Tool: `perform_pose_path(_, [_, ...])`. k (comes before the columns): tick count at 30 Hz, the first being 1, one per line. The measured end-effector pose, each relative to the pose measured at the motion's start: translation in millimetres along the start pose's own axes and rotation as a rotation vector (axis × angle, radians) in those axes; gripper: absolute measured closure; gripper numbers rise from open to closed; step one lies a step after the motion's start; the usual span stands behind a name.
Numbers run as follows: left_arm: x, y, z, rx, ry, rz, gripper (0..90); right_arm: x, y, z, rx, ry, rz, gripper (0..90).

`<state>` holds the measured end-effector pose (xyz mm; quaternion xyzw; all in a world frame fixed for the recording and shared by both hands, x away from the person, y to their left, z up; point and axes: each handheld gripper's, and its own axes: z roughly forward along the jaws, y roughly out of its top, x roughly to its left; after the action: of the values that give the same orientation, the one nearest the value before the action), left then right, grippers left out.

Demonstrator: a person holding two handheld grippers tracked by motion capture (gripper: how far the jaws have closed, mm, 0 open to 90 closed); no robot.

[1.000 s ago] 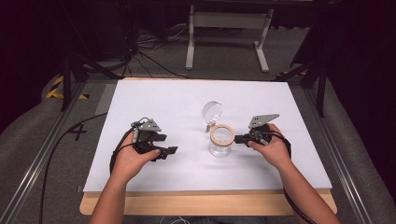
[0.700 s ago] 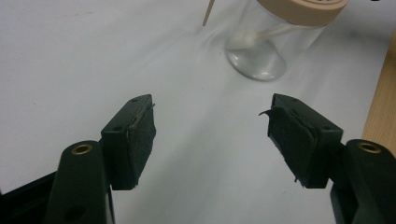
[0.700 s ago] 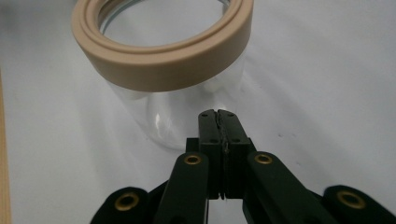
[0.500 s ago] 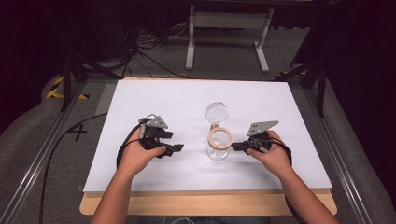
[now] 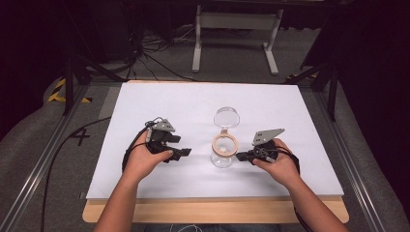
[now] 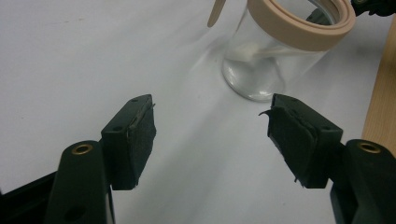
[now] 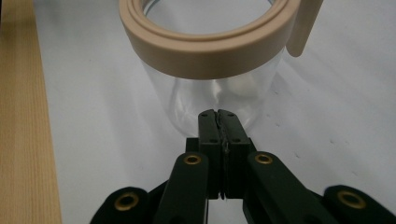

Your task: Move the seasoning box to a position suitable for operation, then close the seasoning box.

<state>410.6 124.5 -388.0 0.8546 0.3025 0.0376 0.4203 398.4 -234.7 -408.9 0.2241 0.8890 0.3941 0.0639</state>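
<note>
The right gripper (image 7: 219, 114), jaws pressed together on nothing, has nudged the clear glass jar with the tan rubber-rimmed hinged lid (image 5: 224, 151) slightly toward the person. The left gripper (image 6: 210, 140) has edged closer, jaws apart and empty, seemingly ready to steady it mid-table.

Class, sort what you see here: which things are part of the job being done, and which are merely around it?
In the job:
- glass jar with tan rim band
- its hinged lid, swung open
- left claw, open
- right claw, shut, tips near the jar

Just around:
- white table sheet
- metal stand
- floor cables
</note>
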Motion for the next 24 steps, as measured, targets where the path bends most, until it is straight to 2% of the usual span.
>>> perform_pose_path(4, [-0.6, 0.8, -0.4, -0.008, -0.003, -0.008, 33.3, -0.6, 0.3, -2.4, -0.007, 0.001, 0.000, 89.6])
perform_pose_path(10, [0.2, 4.0, -3.2, -0.018, 0.014, -0.012, 37.0, -1.6, 3.0, -18.2, -0.043, -0.004, 0.013, 90.0])
perform_pose_path(12, [-0.1, 5.5, -5.1, -0.041, 0.010, -0.019, 40.1, -0.6, 4.9, -23.5, -0.059, -0.009, 0.013, 90.0])
perform_pose_path(13, [-0.5, 7.4, -7.6, -0.052, 0.007, -0.024, 45.1, 0.9, 7.3, -28.1, -0.076, -0.011, 0.014, 90.0])
perform_pose_path(20, [1.8, 13.8, -11.2, -0.046, 0.013, -0.025, 53.8, 3.7, 14.7, -34.0, -0.103, -0.009, 0.008, 90.0])
perform_pose_path(23, [3.9, 19.8, -12.3, -0.056, 0.001, -0.047, 59.1, 4.3, 17.1, -34.7, -0.112, -0.002, 0.005, 90.0])
perform_pose_path(24, [4.5, 21.3, -12.7, -0.060, -0.008, -0.054, 64.9, 4.3, 17.8, -34.9, -0.116, -0.001, 0.003, 90.0])
